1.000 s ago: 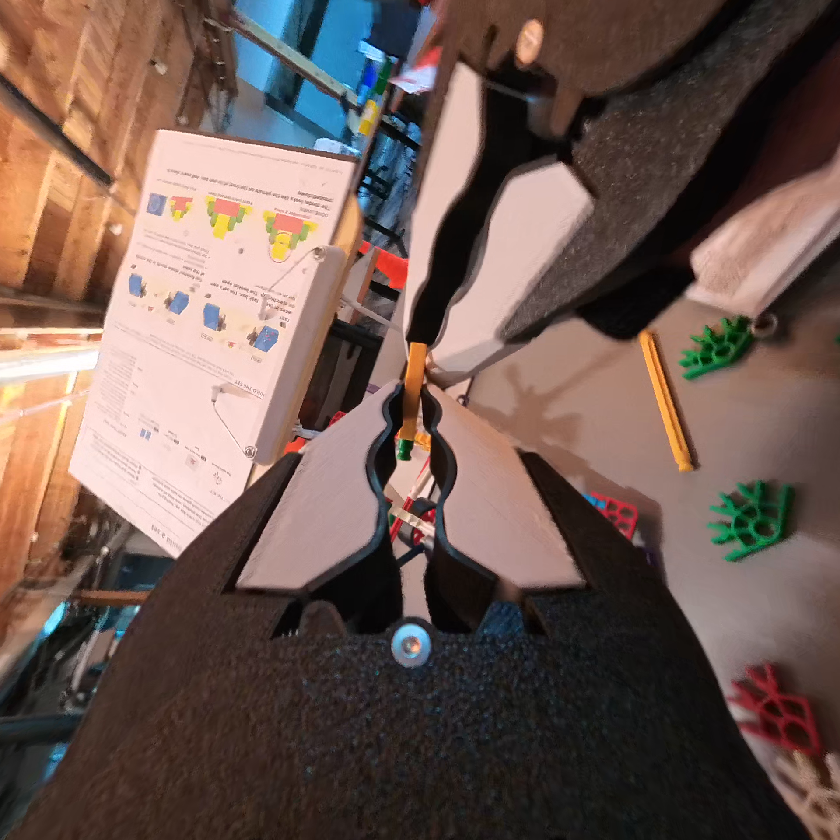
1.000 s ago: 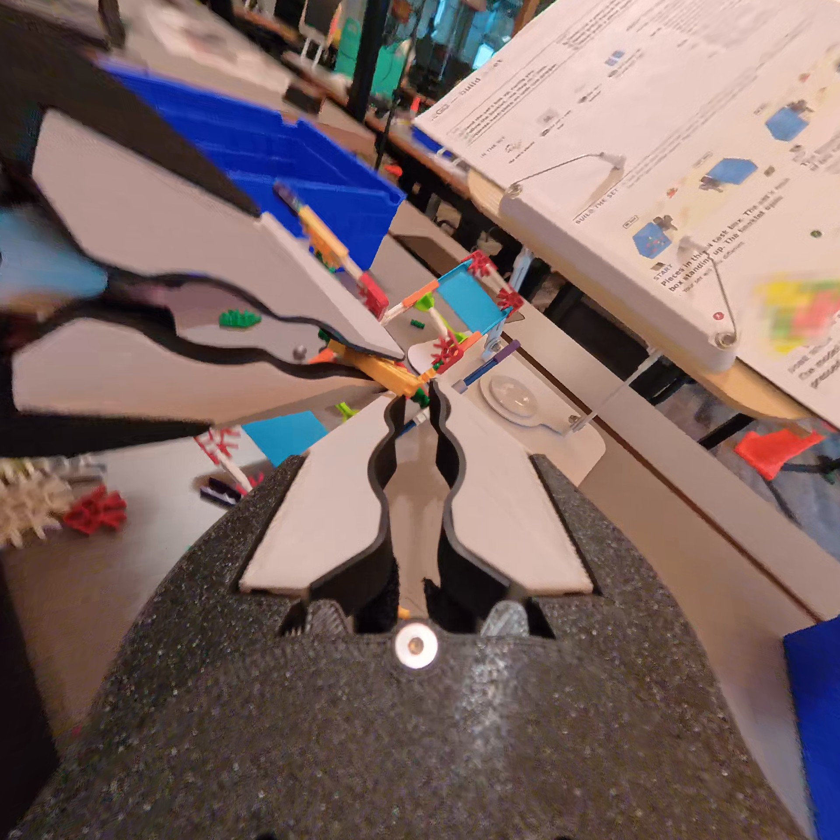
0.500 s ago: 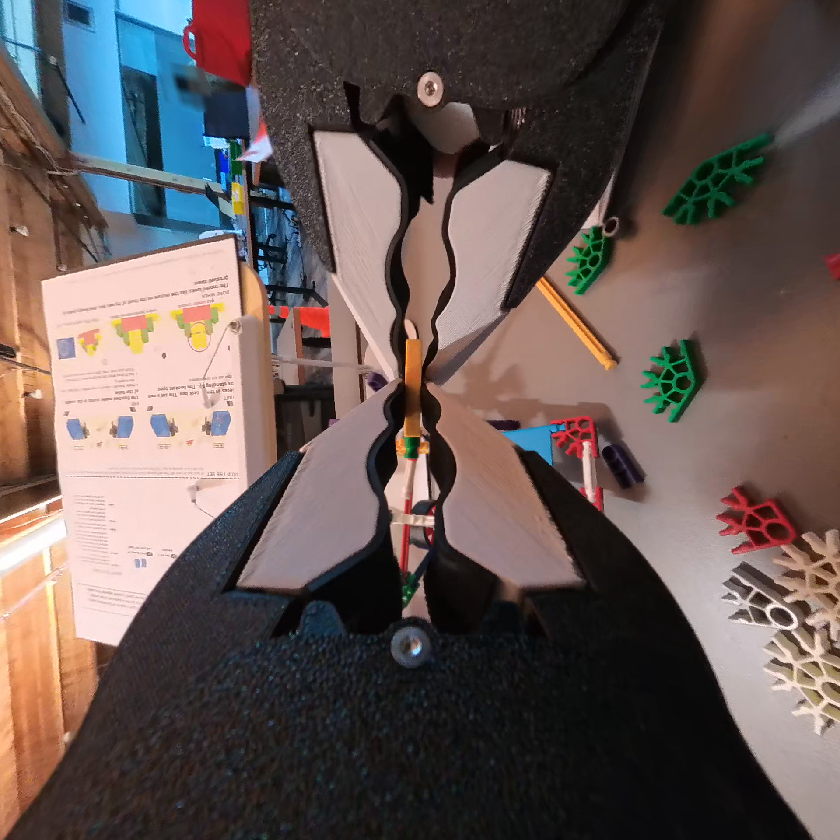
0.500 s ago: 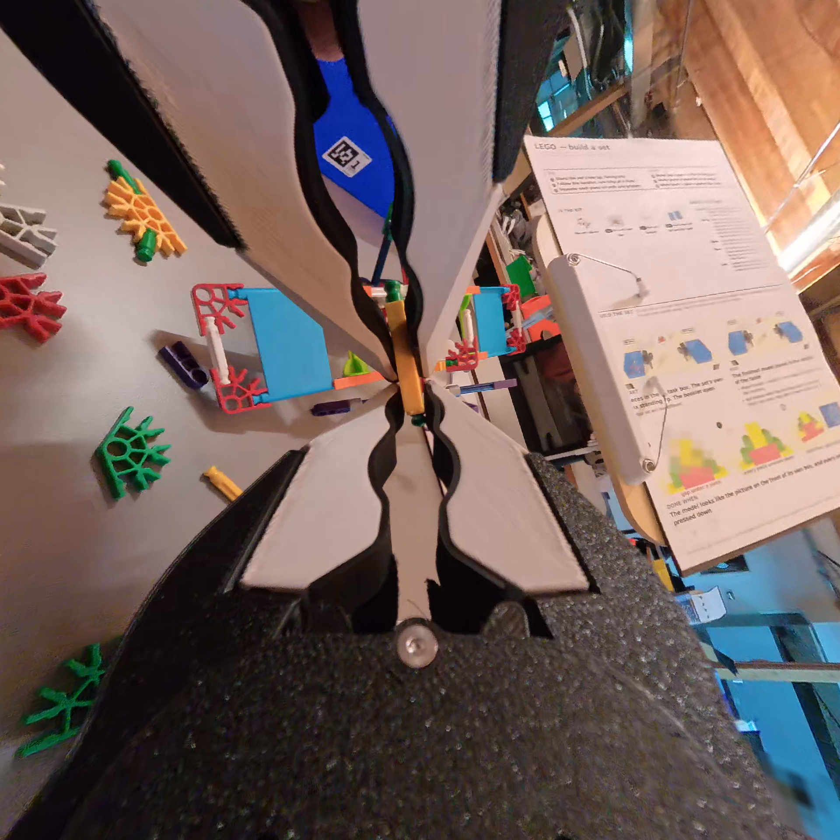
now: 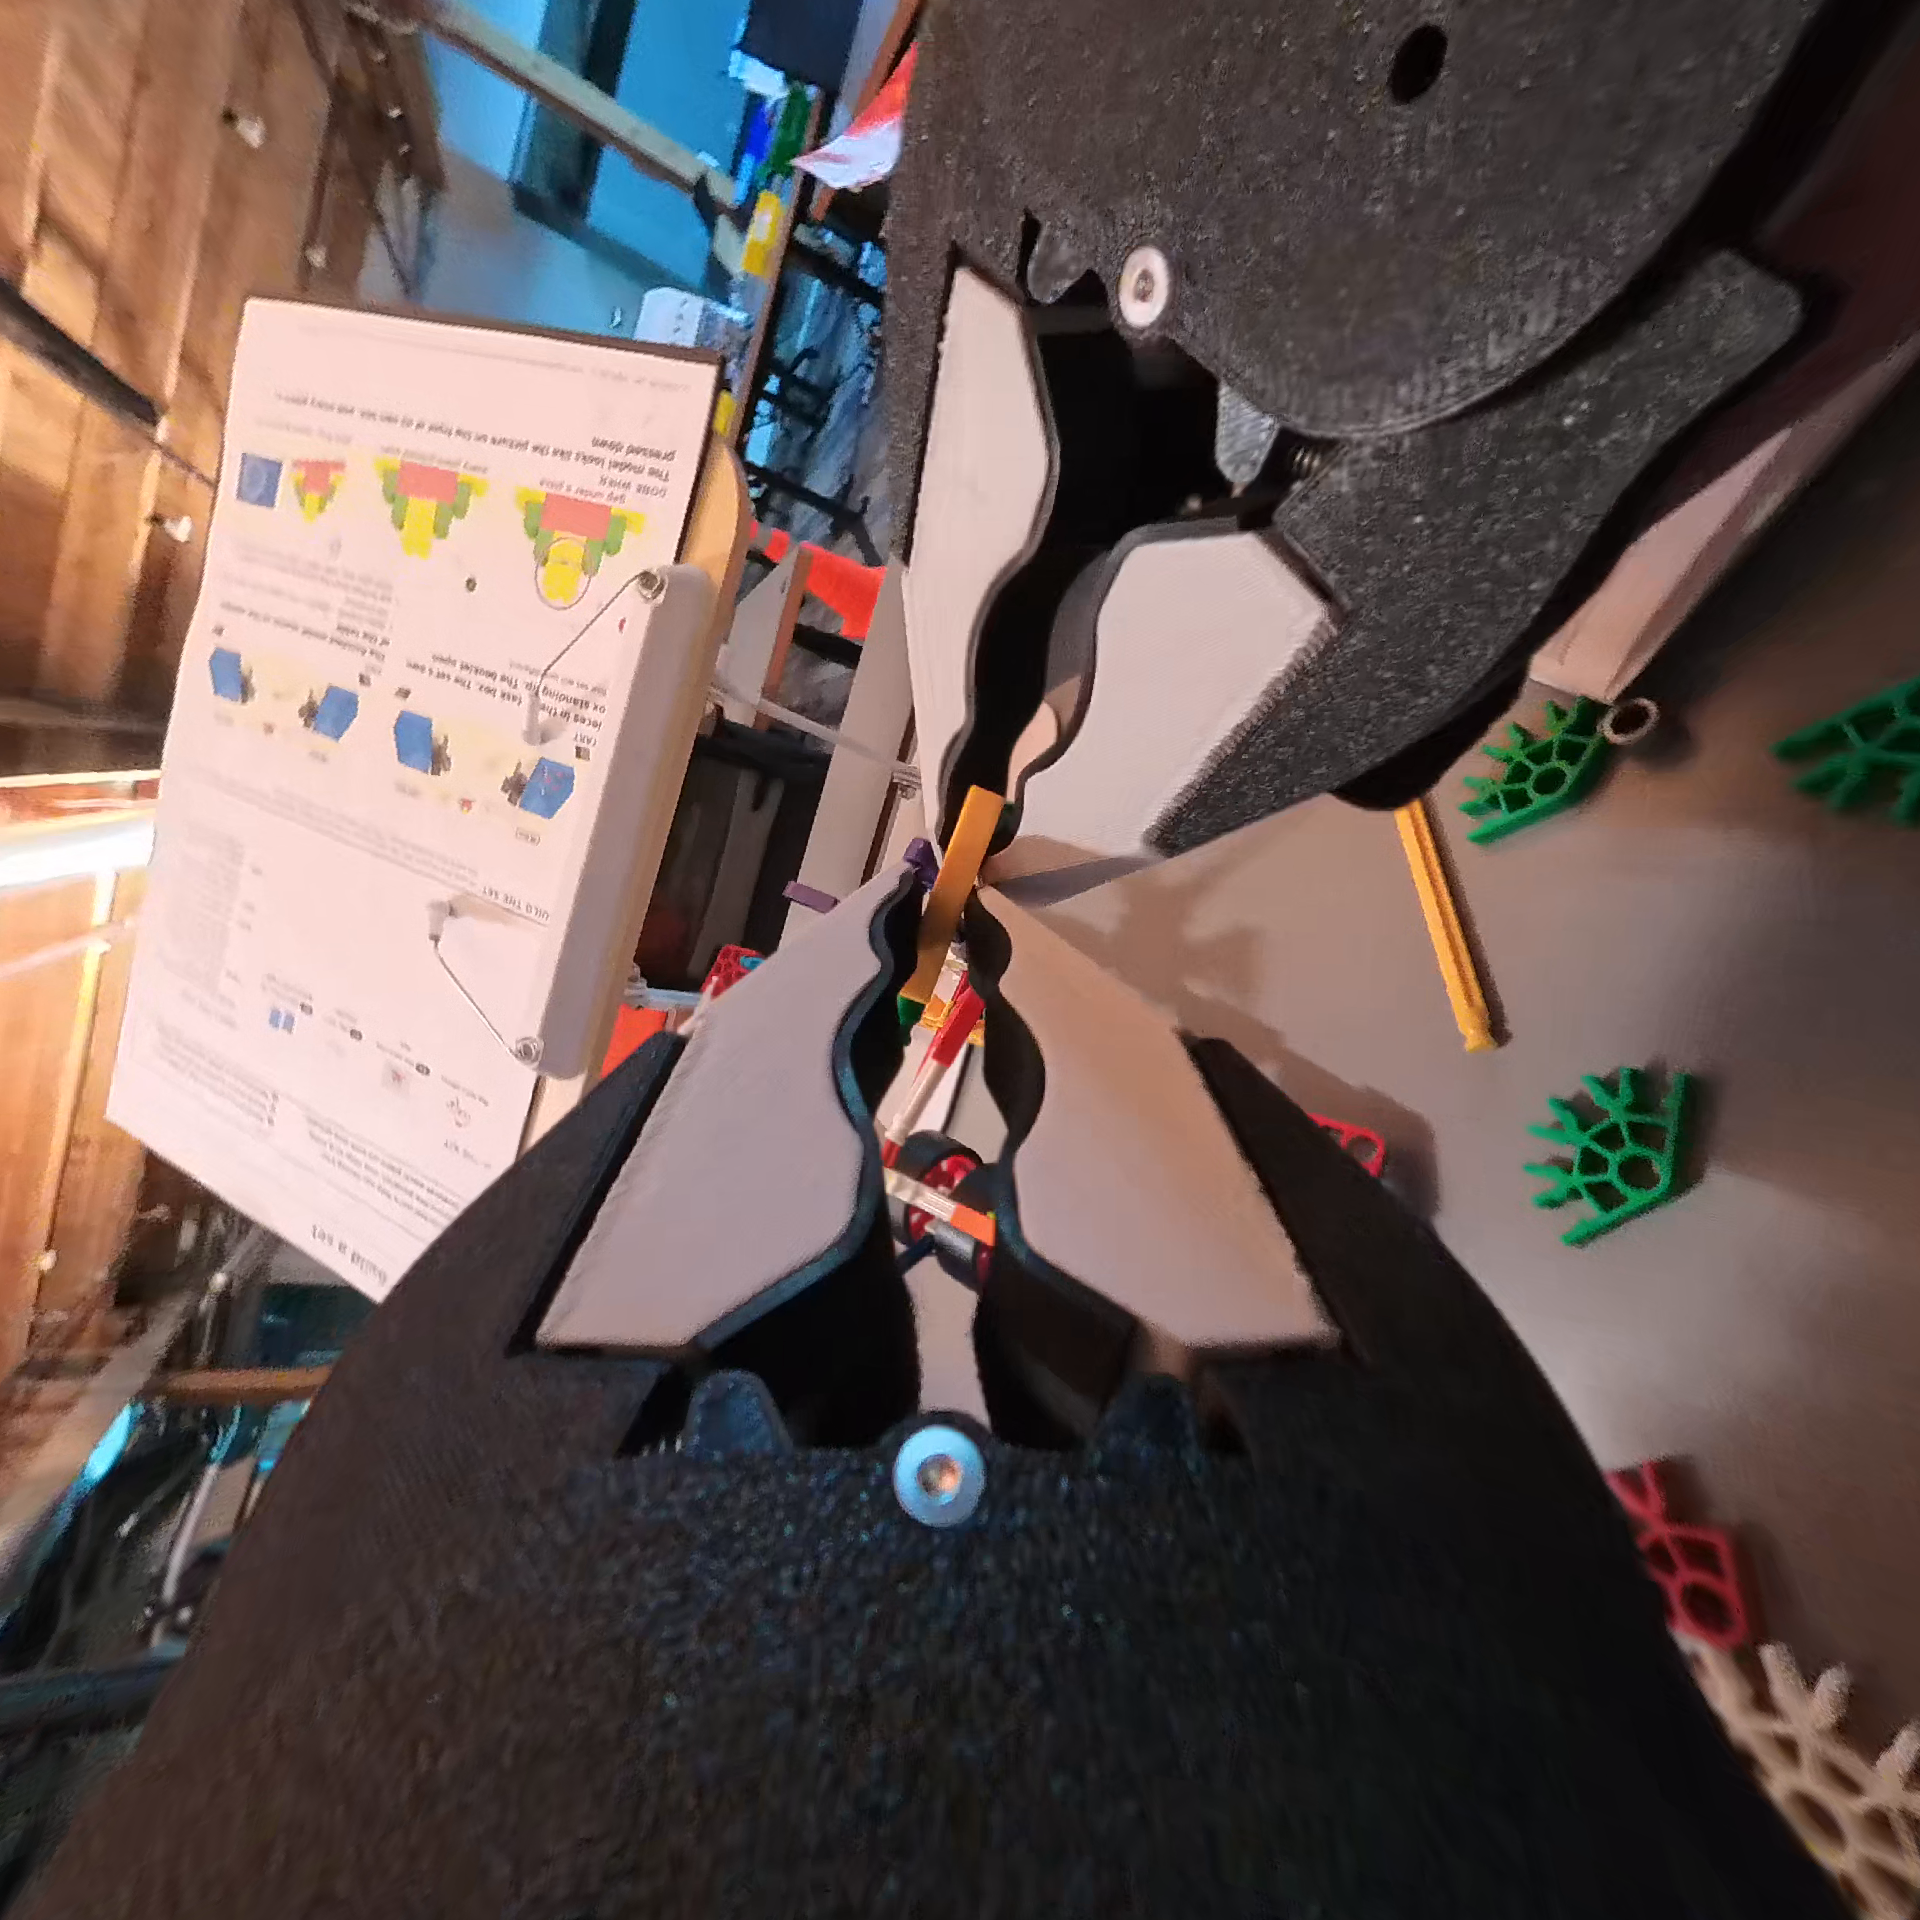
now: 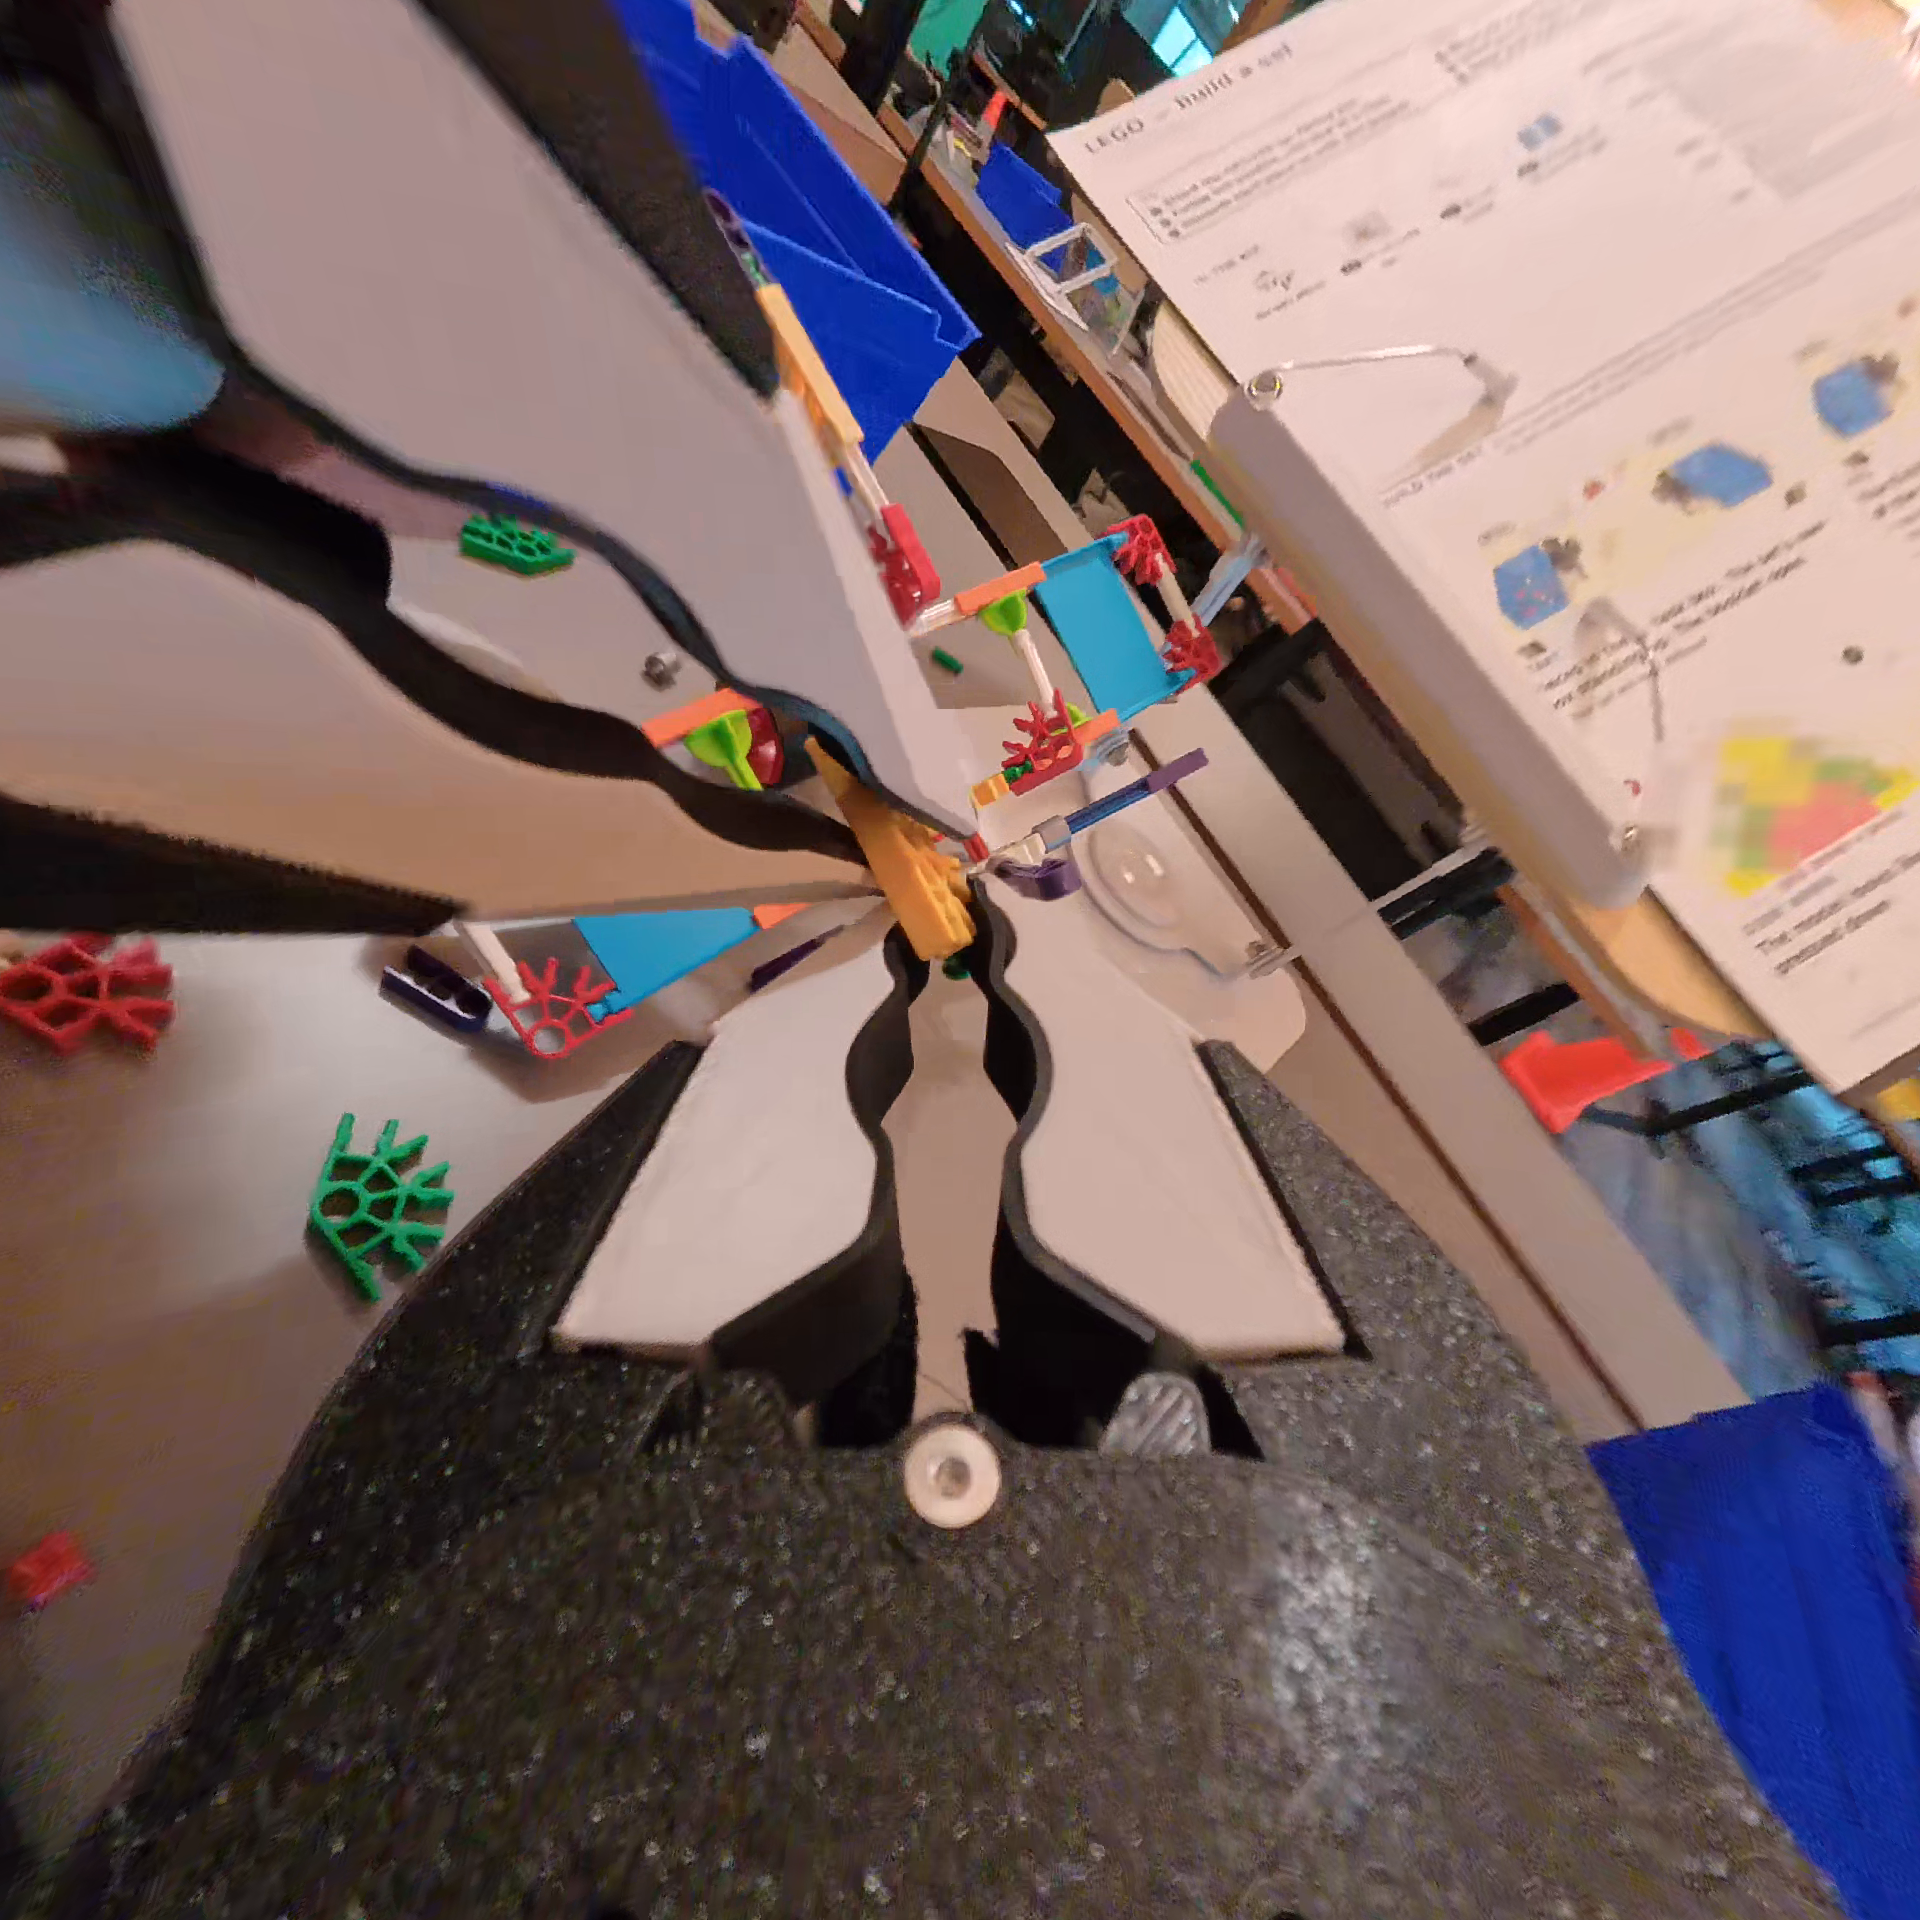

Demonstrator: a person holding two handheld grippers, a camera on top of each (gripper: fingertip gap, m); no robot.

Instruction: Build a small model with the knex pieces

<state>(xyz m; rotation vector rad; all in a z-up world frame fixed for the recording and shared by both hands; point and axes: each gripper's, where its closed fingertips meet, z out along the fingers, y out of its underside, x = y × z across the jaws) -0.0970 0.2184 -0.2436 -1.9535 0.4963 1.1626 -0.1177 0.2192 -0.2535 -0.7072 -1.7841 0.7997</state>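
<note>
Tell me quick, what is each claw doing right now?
Left claw: shut on the flat yellow-orange plastic connector piece.
Right claw: shut on the same piece, tip to tip.

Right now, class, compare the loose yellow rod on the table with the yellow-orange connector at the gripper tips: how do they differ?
The yellow rod is long and thin; the yellow-orange connector is short, flat and webbed. The rod lies loose on the table, touched by nothing; the connector is off the table, pinched by both the left gripper and right gripper. Both are plastic construction-set pieces.
</note>
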